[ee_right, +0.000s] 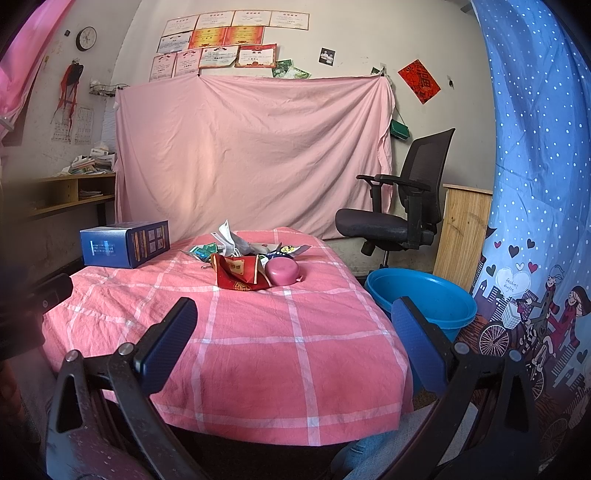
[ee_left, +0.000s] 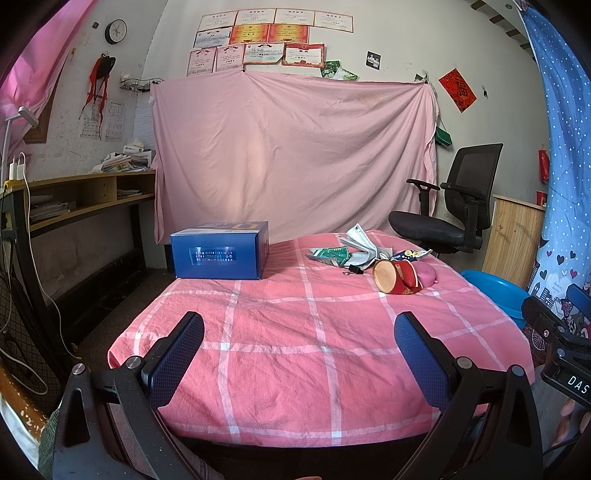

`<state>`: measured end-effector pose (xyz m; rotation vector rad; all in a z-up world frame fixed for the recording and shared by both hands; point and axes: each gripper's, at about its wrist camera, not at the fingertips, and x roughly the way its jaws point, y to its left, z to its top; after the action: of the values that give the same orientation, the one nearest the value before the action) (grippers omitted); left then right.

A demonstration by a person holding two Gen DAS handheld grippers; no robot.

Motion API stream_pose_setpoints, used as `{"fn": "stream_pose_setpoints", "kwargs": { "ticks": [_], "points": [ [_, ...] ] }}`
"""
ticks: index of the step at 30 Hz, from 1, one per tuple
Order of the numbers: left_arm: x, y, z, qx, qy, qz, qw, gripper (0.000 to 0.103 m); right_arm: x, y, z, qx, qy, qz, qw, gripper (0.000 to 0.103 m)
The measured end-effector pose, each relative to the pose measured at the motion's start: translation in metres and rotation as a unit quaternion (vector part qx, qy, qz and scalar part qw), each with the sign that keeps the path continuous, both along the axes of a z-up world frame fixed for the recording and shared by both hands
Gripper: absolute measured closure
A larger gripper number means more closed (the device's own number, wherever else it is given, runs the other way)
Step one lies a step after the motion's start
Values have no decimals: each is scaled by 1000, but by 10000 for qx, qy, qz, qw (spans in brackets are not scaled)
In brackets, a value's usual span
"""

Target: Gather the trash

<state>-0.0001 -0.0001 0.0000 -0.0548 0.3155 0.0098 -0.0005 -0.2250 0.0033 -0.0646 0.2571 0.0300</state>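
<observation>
Nothing looks collected yet: the heap of crumpled wrappers and red packet (ee_right: 240,271) lies mid-frame on the pink checked worktop (ee_right: 258,362). Left tool (ee_left: 299,358) and right tool (ee_right: 291,343) both gape wide, empty.

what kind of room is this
Probably a lived-in room at home, used as a study or bedroom. A wall of certificates and a clock hang above a desk stacked with papers, an office chair stands by, and the table wears a pink checked cloth.
</observation>
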Motion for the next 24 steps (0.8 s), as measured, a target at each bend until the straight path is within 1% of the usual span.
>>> {"fn": "stream_pose_setpoints", "kwargs": {
  "ticks": [24],
  "points": [
    [0,0,0,7,-4,2,10000,2,0,0,0,10,0,-4,10000,0]
  ]
}}
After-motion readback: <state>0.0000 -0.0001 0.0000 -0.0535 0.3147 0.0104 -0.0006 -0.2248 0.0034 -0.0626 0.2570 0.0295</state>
